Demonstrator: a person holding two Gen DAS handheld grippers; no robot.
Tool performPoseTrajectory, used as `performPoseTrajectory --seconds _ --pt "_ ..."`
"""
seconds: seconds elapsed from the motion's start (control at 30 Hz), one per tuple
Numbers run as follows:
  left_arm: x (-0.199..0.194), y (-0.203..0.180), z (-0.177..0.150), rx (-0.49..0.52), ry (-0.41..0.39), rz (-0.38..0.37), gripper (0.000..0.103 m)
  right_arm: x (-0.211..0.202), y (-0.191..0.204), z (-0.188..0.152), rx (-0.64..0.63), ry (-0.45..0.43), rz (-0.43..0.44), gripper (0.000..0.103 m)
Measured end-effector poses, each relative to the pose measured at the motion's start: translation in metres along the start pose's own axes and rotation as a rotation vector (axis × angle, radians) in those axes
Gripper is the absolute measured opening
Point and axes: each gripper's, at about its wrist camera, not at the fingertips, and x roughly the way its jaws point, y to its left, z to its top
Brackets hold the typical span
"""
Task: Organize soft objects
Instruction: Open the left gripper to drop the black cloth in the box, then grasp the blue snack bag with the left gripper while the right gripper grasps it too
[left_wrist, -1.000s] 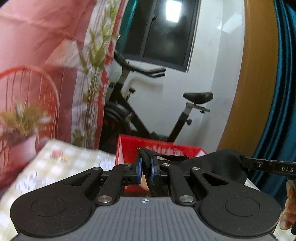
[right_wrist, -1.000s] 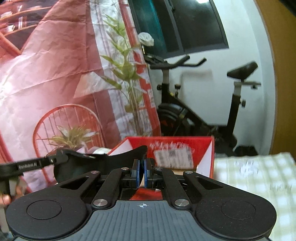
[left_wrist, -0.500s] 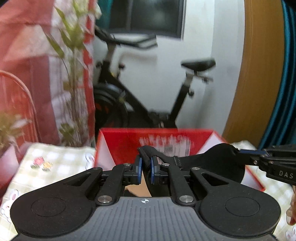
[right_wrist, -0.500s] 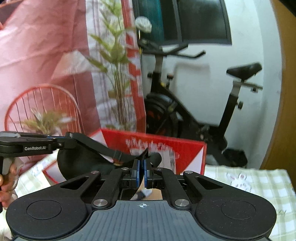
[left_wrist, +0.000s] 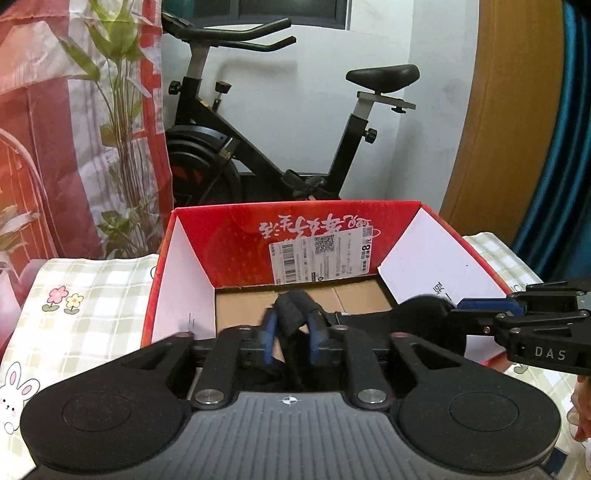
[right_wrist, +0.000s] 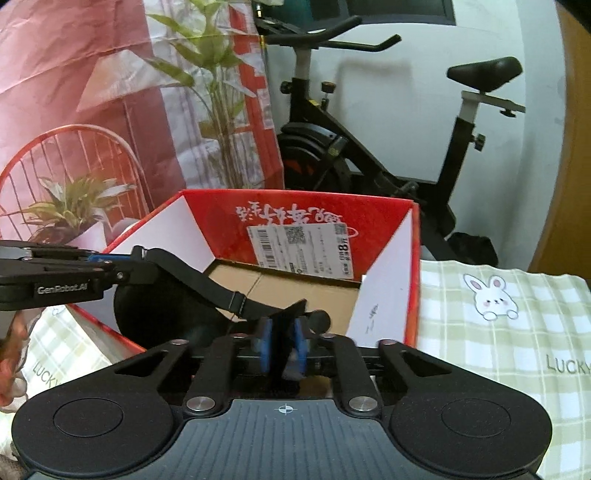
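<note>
Because the black eye mask (right_wrist: 162, 295) is light and limp, both the left gripper (left_wrist: 291, 332) and right gripper (right_wrist: 282, 343), clenched on its ends, suspend it over the red box (left_wrist: 229, 236).

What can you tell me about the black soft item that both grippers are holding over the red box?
The black soft item looks like a sleep mask: matte black fabric with a rounded padded part and a thin strap carrying a small slider. It hangs stretched between the left gripper and the right gripper, each with its blue-padded fingers closed on an end. It sits above the open red box, over the cardboard floor, not resting on it as far as I can see.
</note>
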Motion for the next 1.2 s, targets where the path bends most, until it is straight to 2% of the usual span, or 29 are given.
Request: performPoseTrajectory --seconds 0.03,0.07,0.13,0.43,0.73,0.87,0.97,1.07,1.2 --pt "-0.004 0.001 0.000 -0.006 -0.005 -0.005 0.040 -0.004 0.000 -0.001 0.007 -0.005 0.000 0.022" --pt "-0.009 0.003 -0.001 -0.011 -0.013 -0.011 0.044 -0.007 0.000 -0.001 0.012 -0.009 -0.001 0.022" --pt "-0.015 0.001 0.001 -0.009 -0.017 -0.015 0.046 -0.018 0.000 -0.001 0.019 -0.020 0.005 0.024" --pt "-0.063 -0.006 -0.010 -0.033 -0.037 -0.045 0.046 -0.070 0.014 -0.018 0.024 -0.069 0.053 0.026" --pt "-0.095 -0.024 -0.050 -0.075 -0.023 -0.108 0.046 -0.099 0.046 -0.071 0.002 -0.037 0.076 0.027" --pt "-0.090 -0.027 -0.067 -0.094 0.025 -0.127 0.046 -0.099 0.056 -0.093 -0.016 -0.005 0.058 0.030" --pt "-0.084 -0.026 -0.077 -0.124 0.065 -0.139 0.046 -0.101 0.051 -0.098 0.002 -0.002 0.031 0.032" --pt "-0.074 -0.025 -0.084 -0.135 0.107 -0.162 0.046 -0.103 0.040 -0.099 0.022 -0.008 -0.004 0.038" --pt "-0.059 -0.028 -0.091 -0.139 0.155 -0.182 0.046 -0.092 0.022 -0.103 0.058 0.029 -0.015 0.047"
